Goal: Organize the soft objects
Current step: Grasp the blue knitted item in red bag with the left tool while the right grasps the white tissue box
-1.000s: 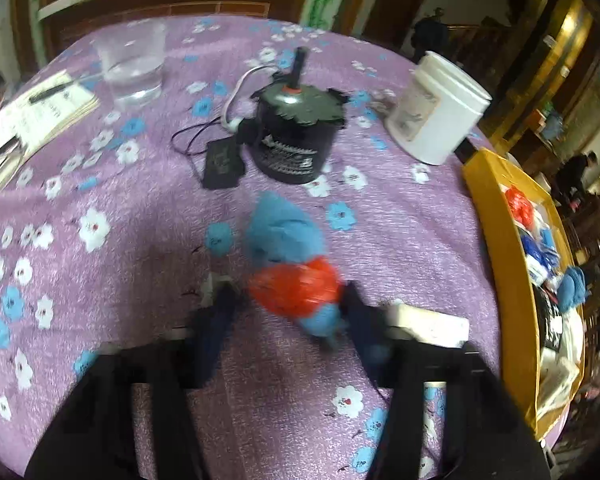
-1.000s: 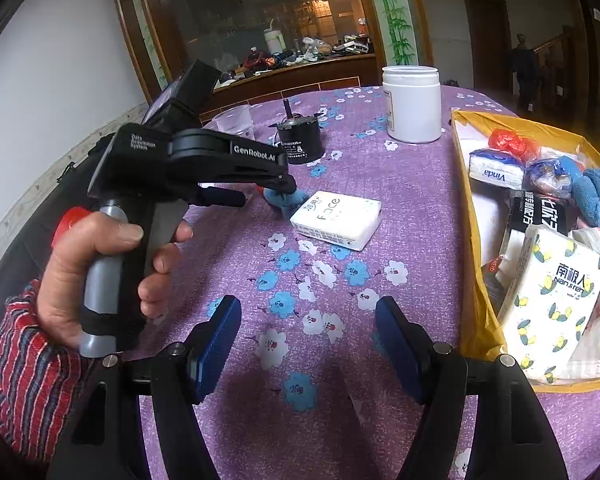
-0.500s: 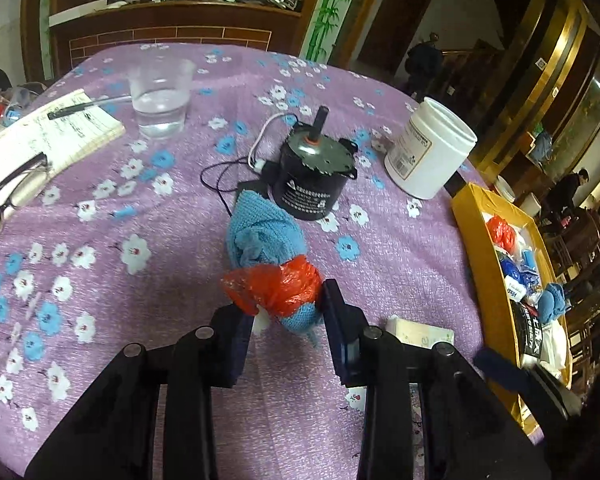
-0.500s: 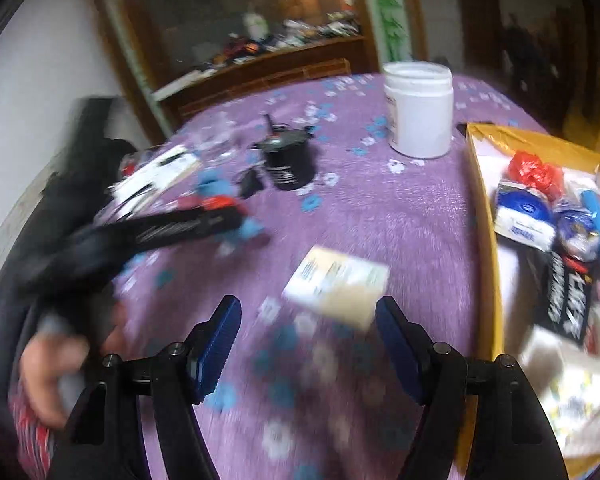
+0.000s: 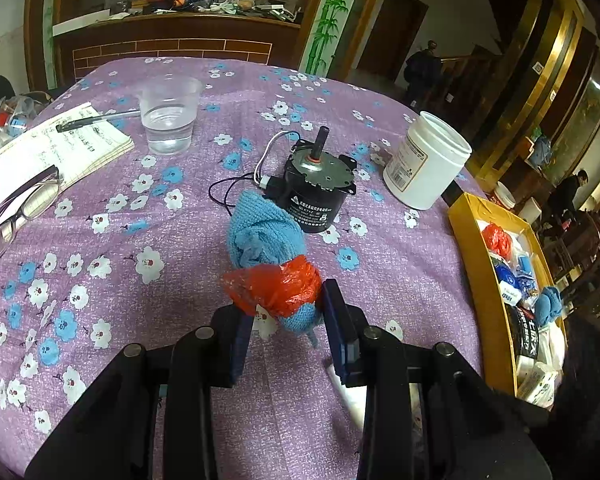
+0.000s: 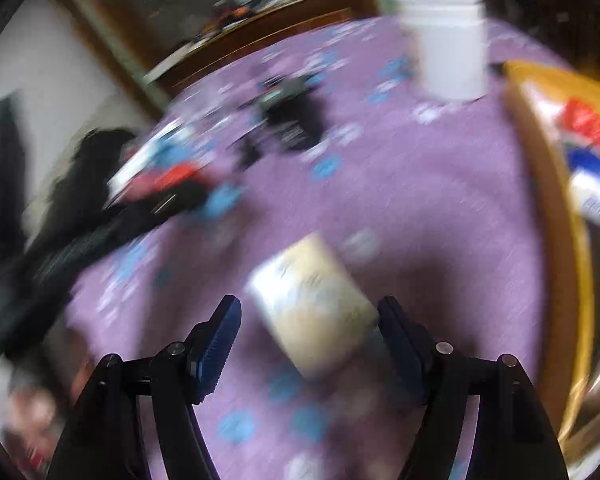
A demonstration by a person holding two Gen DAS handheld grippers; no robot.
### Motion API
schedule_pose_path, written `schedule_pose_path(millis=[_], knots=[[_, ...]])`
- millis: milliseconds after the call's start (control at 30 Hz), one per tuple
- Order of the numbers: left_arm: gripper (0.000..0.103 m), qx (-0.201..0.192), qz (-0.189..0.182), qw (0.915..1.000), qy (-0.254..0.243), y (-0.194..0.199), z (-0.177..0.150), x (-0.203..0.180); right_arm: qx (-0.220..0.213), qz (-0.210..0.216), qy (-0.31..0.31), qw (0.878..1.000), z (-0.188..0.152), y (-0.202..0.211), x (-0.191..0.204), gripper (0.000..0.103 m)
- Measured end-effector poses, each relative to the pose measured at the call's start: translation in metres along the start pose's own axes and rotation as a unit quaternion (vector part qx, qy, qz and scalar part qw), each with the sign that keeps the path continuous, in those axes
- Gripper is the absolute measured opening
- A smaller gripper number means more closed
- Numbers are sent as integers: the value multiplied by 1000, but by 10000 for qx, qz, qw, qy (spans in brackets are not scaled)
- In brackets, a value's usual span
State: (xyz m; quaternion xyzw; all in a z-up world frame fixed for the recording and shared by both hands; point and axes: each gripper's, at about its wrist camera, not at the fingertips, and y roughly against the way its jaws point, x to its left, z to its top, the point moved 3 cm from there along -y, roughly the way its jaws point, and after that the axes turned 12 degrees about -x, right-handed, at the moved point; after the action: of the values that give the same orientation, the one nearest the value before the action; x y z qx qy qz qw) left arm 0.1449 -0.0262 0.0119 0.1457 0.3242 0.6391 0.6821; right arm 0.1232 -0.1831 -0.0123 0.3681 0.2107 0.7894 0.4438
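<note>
While my left claw [image 5: 286, 322] is squeezed tight on a soft bundle [image 5: 274, 276], a blue knitted cloth with a red plastic bag around its middle, the bundle hangs between the two pads, above the purple flowered tablecloth [image 5: 160, 288]. Under the right finger of this claw, at about 5 o'clock in the left view, I see a corner of a white pack, but it is mostly hidden.

My right claw [image 6: 308, 344] stands wide and holds nothing. Its picture is very blurred. A pale tissue pack [image 6: 314, 304] lies on the cloth between the two fingers, close to the right one; I cannot tell if it touches.

Farther in the left view, a black motor [image 5: 318, 194] with wires stands just behind the bundle at 12 o'clock. A white jar [image 5: 426, 160] is at 2 o'clock, and the yellow box [image 5: 470, 268] with other soft things in it is at 3 o'clock, at the table edge. A plastic cup [image 5: 170, 114] with water stands at 11 o'clock. A notebook [image 5: 60, 148] with a pen and glasses [image 5: 18, 210] lies at 10 o'clock.
</note>
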Motion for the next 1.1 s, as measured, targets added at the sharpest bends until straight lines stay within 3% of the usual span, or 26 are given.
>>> schedule_pose_path(millis=[67,233,433,467,533,633,733,900,1100], knots=[[31,14,7,10000,-30,-1,-1,-1,-23,26,204,9998,-5,5,7,72],[31,11,71,10000,-16,-2,-1,0,-387,-740,880,9926,4,5,7,73],[31,37,106,9999,-54,-4,-2,0,-349,-571,1089,9918,-1,-9,23,71],[31,31,118,9999,-57,-4,-2,0,-357,-549,1205,9906,-4,-11,28,69],[31,42,123,9999,-61,-5,-2,0,-335,-765,1378,9869,-9,-14,27,44],[31,56,99,9999,-111,-6,-4,-3,-461,-736,1333,9873,-9,-12,23,40],[31,35,35,9998,-215,-5,-5,-10,-869,-758,986,9884,-2,-3,8,32],[31,-26,-140,9989,-438,-1,-9,-25,-1528,-888,380,9835,16,22,-19,32],[31,-117,-249,9976,-638,4,-12,-37,-1872,-887,126,9782,21,36,-27,32]])
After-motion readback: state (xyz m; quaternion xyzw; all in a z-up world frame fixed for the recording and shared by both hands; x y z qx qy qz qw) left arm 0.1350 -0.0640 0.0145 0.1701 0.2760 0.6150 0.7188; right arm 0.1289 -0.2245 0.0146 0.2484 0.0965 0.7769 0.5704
